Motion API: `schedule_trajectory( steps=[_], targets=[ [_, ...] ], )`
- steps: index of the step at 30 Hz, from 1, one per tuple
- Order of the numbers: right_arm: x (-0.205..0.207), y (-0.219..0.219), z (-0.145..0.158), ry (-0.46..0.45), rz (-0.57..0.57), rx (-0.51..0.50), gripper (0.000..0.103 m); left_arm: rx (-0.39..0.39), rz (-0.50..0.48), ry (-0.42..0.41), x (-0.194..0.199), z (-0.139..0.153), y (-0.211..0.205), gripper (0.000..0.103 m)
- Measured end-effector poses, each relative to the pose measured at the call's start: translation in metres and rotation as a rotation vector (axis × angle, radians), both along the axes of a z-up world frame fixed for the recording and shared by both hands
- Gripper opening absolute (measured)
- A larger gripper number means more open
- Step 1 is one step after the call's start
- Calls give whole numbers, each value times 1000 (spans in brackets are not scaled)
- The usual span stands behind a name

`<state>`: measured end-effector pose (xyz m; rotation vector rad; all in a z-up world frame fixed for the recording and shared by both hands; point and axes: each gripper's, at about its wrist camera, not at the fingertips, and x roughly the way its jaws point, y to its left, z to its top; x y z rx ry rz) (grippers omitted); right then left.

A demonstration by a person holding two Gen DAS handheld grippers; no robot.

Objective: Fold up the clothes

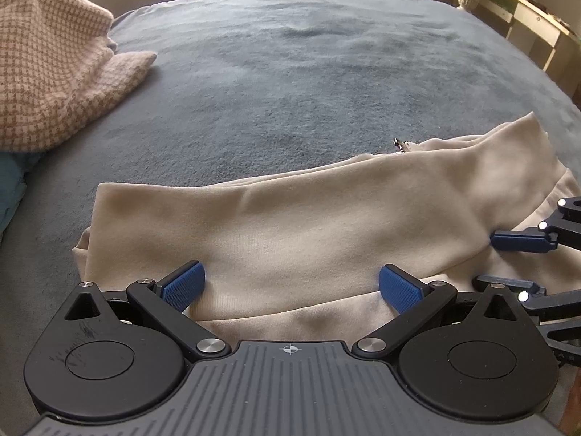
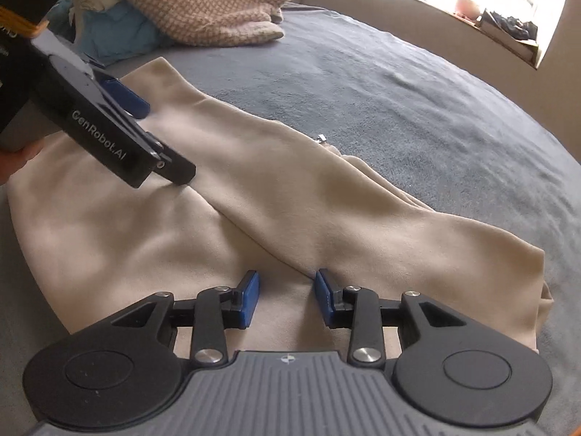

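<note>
A cream garment (image 1: pixel 308 218) lies on the blue-grey bed cover (image 1: pixel 290 72), with one long panel folded across its body (image 2: pixel 290 196). A small metal zip pull (image 1: pixel 399 144) shows at its far edge. My left gripper (image 1: pixel 292 287) stands wide open, one blue pad at each side of the folded panel's near edge. The pads rest at the cloth without pinching it. In the right wrist view the left gripper (image 2: pixel 167 141) comes in from the upper left. My right gripper (image 2: pixel 287 296) hovers partly open just over the cloth where the fold line ends. Its pads press on nothing.
A pink-and-beige houndstooth knit (image 1: pixel 47 72) is piled at the bed's far left, with teal cloth (image 2: pixel 116 32) beside it. A shelf (image 1: pixel 526 18) stands past the bed's right side and a bright window sill (image 2: pixel 490 25) runs behind. A hand (image 2: pixel 14 160) holds the left gripper.
</note>
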<state>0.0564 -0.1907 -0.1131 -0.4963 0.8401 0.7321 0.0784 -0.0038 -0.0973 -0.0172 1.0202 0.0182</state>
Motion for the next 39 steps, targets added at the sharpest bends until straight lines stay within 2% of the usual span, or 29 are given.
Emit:
schedule_trajectory(
  steps=[6, 12, 16, 19, 23, 25, 29, 31, 36, 39],
  targets=[
    [1, 0, -2, 7, -8, 9, 38, 6, 39, -34, -5, -2, -3, 103],
    [9, -2, 0, 64, -34, 37, 43, 4, 49, -60, -12, 0, -3, 103],
    [11, -1, 1, 82, -55, 40, 43, 92, 40, -122, -28, 12, -10, 103],
    [12, 0, 2, 95, -71, 37, 43, 105, -36, -164, -45, 22, -16, 103],
    [15, 3, 3, 112, -91, 30, 43, -21, -94, -130, -68, 27, -10, 103],
    [15, 3, 3, 116, -99, 29, 43, -42, -98, -107, -78, 20, -8, 103],
    [16, 4, 3, 117, -107, 24, 43, 25, -64, -28, -86, -16, -10, 103],
    [16, 5, 3, 118, -111, 19, 43, 27, -49, -64, -91, -19, -11, 103],
    [17, 7, 4, 125, -121, 16, 43, 14, -23, -34, -83, -17, -11, 103],
    [19, 0, 10, 150, -164, 81, 47, 4, -16, -28, -84, -16, -8, 103]
  ],
)
